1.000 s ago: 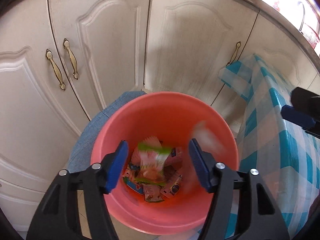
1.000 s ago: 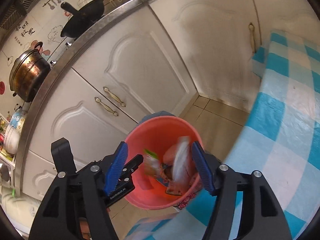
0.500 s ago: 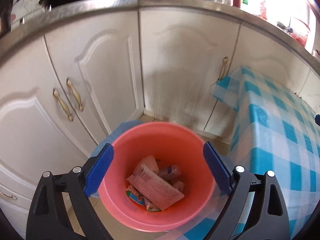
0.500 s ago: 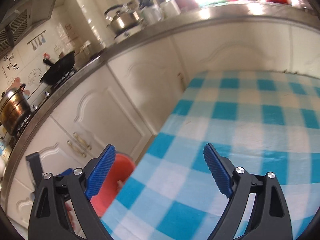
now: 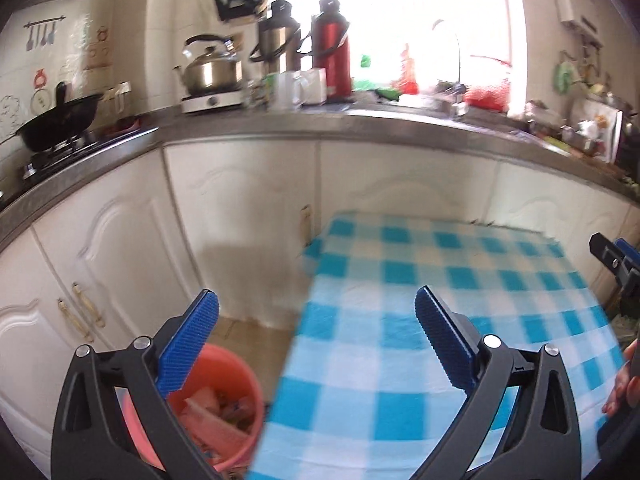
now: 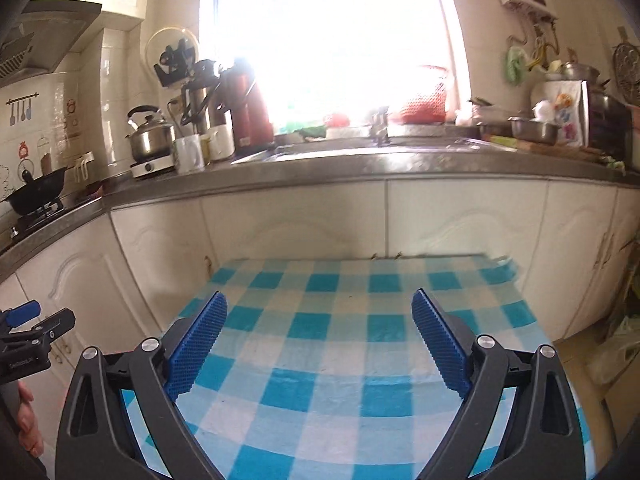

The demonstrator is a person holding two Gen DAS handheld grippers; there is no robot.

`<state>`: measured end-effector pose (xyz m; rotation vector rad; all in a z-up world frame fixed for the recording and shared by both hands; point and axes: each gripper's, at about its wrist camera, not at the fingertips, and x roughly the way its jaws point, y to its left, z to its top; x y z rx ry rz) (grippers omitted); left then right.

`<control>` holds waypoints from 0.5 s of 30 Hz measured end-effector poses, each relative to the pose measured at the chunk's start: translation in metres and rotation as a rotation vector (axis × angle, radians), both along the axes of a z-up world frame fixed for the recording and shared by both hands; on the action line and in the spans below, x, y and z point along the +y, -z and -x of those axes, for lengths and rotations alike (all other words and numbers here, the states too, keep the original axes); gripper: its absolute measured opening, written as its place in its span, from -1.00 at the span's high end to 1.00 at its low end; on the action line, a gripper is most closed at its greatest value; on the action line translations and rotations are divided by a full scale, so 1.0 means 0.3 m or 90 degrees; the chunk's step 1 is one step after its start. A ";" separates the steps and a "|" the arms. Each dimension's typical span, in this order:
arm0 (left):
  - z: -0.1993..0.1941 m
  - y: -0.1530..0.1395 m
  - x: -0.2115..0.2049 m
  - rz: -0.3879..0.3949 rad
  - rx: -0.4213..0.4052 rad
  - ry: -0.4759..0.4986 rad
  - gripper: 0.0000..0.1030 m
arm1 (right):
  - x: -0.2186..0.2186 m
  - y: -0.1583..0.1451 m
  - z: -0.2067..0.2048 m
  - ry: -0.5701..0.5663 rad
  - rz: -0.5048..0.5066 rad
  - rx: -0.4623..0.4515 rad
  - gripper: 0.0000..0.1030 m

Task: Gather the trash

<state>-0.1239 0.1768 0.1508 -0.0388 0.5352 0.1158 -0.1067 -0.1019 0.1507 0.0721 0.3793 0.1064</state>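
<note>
A red bucket [image 5: 236, 376] stands on the floor at the lower left of the left wrist view, with several wrappers [image 5: 224, 412] inside. My left gripper [image 5: 316, 344] is open and empty, raised over the left edge of the blue-checked table [image 5: 400, 320]. My right gripper [image 6: 320, 344] is open and empty above the same table [image 6: 340, 328]. No trash shows on the tablecloth. The left gripper shows at the left edge of the right wrist view [image 6: 28, 332]; the right gripper shows at the right edge of the left wrist view [image 5: 616, 264].
White cabinets [image 6: 280, 232] and a steel counter [image 6: 360, 164] run behind the table. A kettle [image 5: 212, 68], thermoses [image 5: 332, 48], a wok [image 5: 60, 120] and a sink tap [image 6: 380, 124] sit on the counter. A bag [image 6: 616, 356] lies on the floor at right.
Both grippers have lifted and swung away from the bucket toward the table. A wrapper that was falling a second ago now lies in the bucket. Both jaws stand wider.
</note>
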 end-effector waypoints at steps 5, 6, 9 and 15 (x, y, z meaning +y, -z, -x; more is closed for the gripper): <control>0.009 -0.105 -0.176 0.038 -0.030 0.067 -0.92 | -0.141 -0.103 0.128 0.087 0.025 -0.069 -0.89; 0.014 -0.127 -0.213 0.037 -0.037 0.077 -0.92 | -0.165 -0.119 0.151 0.103 0.032 -0.080 -0.89; 0.037 -0.179 -0.301 0.036 -0.059 0.106 -0.92 | -0.238 -0.159 0.224 0.146 0.043 -0.113 -0.90; 0.103 -0.260 -0.449 0.018 -0.096 0.144 -0.92 | -0.355 -0.231 0.358 0.210 0.032 -0.150 -0.90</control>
